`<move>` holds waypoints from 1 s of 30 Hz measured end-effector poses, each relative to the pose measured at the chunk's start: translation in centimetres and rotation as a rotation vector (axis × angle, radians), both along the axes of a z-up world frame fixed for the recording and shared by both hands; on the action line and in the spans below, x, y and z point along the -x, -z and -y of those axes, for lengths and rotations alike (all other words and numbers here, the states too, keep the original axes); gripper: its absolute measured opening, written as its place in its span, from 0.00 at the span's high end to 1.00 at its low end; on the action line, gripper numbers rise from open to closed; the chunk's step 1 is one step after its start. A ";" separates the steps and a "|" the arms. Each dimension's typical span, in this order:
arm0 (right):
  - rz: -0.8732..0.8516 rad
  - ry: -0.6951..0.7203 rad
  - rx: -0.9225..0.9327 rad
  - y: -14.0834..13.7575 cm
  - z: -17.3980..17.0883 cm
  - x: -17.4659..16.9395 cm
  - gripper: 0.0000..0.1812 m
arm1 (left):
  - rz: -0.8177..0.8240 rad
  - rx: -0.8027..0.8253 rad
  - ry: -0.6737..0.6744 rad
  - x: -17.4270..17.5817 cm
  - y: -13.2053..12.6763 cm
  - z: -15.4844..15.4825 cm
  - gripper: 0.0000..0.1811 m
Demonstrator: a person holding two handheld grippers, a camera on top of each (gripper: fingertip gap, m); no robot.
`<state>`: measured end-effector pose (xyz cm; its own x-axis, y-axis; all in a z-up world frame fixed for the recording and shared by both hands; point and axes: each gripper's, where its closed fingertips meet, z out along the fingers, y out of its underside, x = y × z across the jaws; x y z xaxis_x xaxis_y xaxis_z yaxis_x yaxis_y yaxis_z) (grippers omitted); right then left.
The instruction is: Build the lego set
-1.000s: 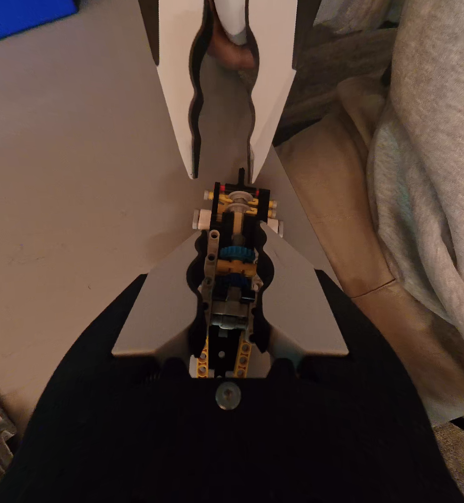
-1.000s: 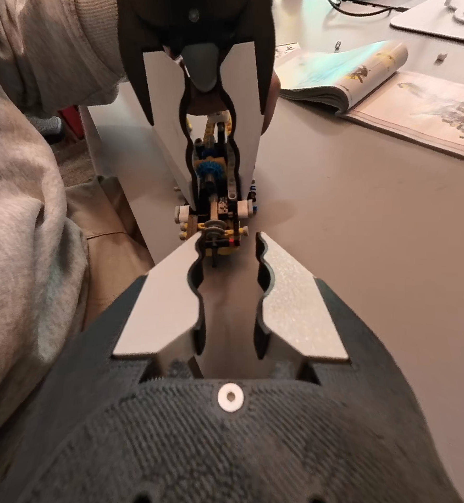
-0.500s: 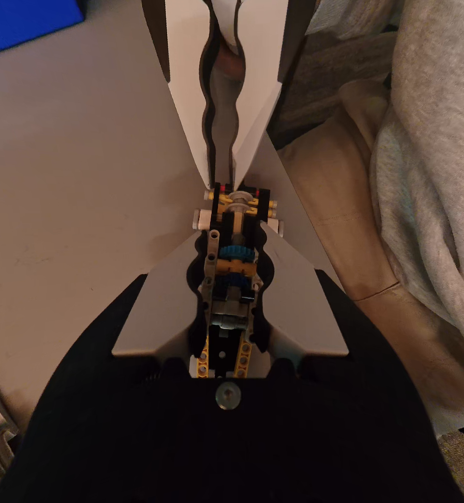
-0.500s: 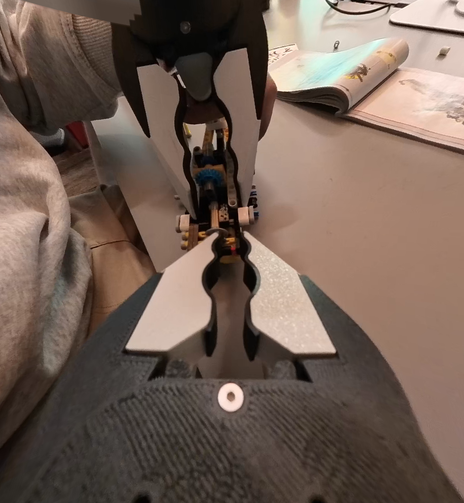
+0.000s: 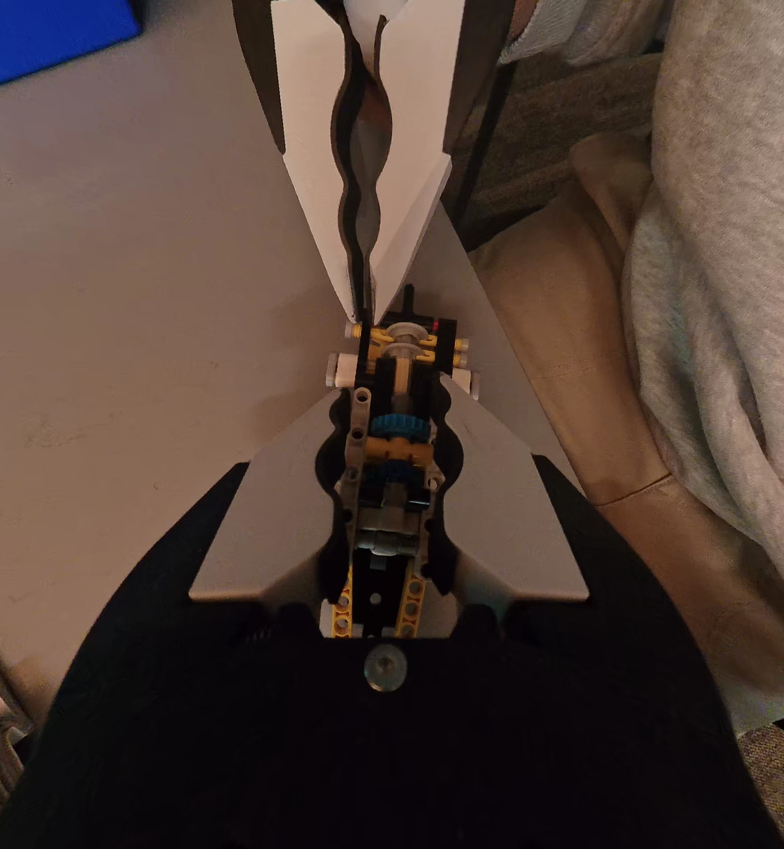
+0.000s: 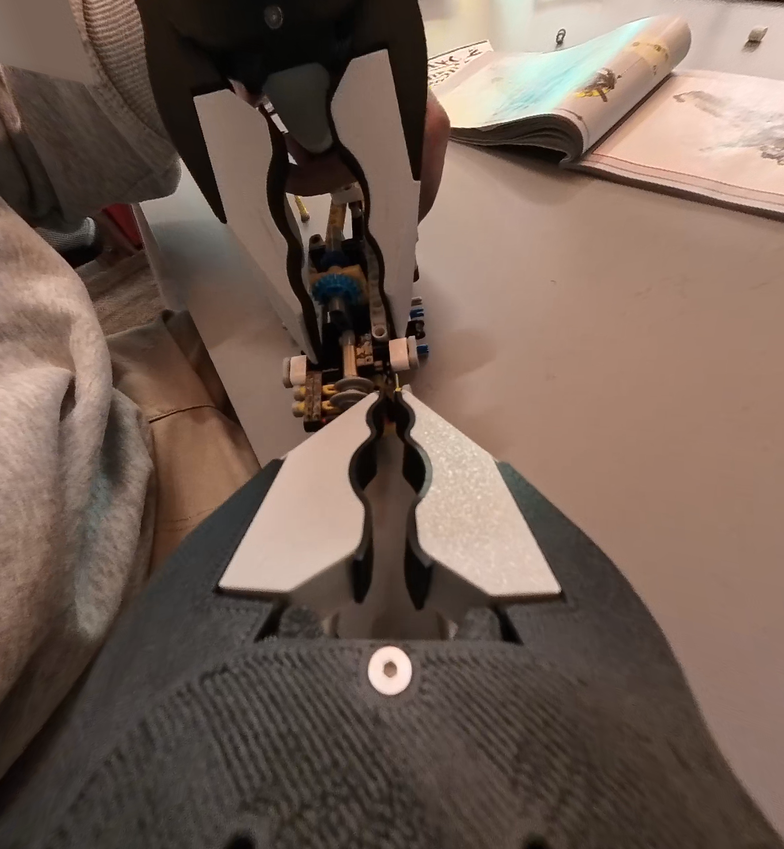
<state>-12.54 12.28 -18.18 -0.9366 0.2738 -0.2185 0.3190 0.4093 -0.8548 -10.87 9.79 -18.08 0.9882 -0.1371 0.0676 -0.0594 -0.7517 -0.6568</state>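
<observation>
The left gripper (image 5: 392, 395) is clamped along the sides of the lego assembly (image 5: 392, 441), a narrow black, yellow and grey build with a blue gear (image 5: 398, 425) on its central axle, and holds it over the edge of the beige table (image 5: 128, 275), its far end sticking out past the fingertips. Facing it, the right gripper (image 6: 389, 399) has gone from wide apart a second ago to almost closed: its tips now pinch together at the near end of the assembly, at the corner beside the white bushing (image 6: 403, 353), apparently on a small pin or stud there, though what exactly sits between the tips is too small to make out. In the left wrist view the same tips meet just above the assembly's black end frame, to the left of the short black axle (image 5: 409, 294) that sticks out of it, having shifted sideways from the centre since half a second ago. This suggests that the step in hand is seating or adjusting a small connector on the end of the build while the left gripper steadies it; the model looks only partly built. Further out, an open instruction booklet (image 6: 611, 105) lies on the table well apart from the work, a blue object (image 5: 45, 36) sits at the far corner, and the person's grey sleeve (image 6: 27, 413) and tan trousers (image 5: 588, 367) border the table's edge.
</observation>
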 end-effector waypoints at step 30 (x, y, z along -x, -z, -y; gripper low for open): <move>0.092 0.050 0.114 -0.9 -0.5 1.3 0.96 | 0.035 -0.518 -0.591 0.1 -5.2 4.4 0.69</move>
